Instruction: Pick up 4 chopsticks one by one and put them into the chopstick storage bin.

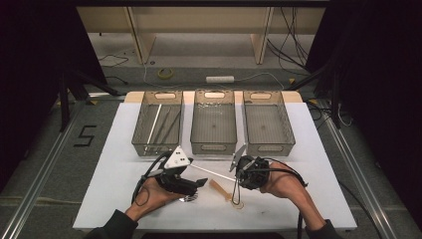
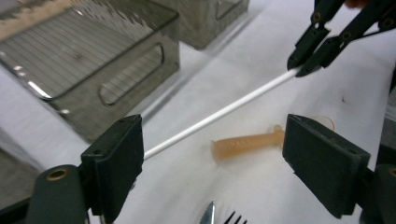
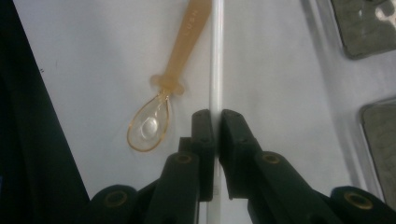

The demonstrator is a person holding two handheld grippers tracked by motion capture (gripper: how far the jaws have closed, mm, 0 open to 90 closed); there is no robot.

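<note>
The right tool (image 3: 216,122) is pinched shut on one end of a thin white stick (image 2: 219,114), its pads clamped on either side of the shaft, while the left tool (image 2: 212,154) stands wide, its jaws apart on either side of the stick's free end and gripping nothing. In the high view the white stick (image 1: 211,172) hangs just above the counter (image 1: 119,149), between the two tools, in front of the middle bin (image 1: 214,122); its long axis runs from the held end at about 4 o'clock to the free end at about 10 o'clock. It looks light, stiff and smooth, so it should lift with little force but may swivel or slide in a hold taken at the very tip; a second hold near the free end, or one closer to mid-length, would likely keep it steadier. An amber spoon (image 3: 163,95) lies flat on the counter just beside the stick, its bowl toward 5 o'clock in the high view. A similar white stick rests in the left bin (image 1: 158,122).
</note>
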